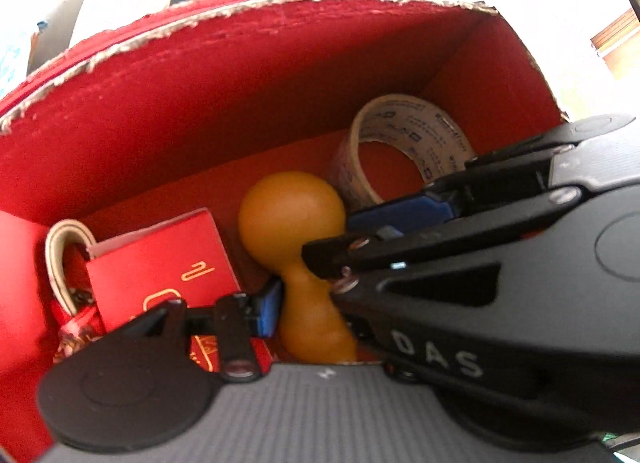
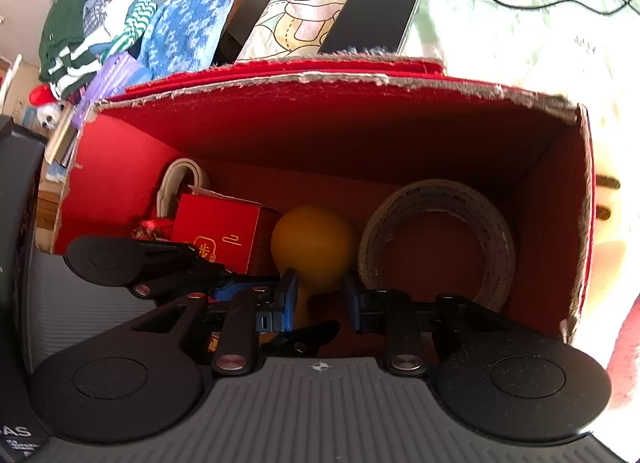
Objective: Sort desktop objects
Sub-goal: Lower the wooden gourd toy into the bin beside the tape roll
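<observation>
Right wrist view: right gripper straddles the neck of the orange gourd-shaped wooden piece inside the torn red cardboard box, pads flanking it, contact unclear. Left gripper crowds alongside; a collision could knock the piece.

White letters "DAS" stand on the right gripper.

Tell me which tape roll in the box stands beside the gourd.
The larger printed tape roll, at the gourd's right; the smaller roll sits behind the red carton.
</observation>
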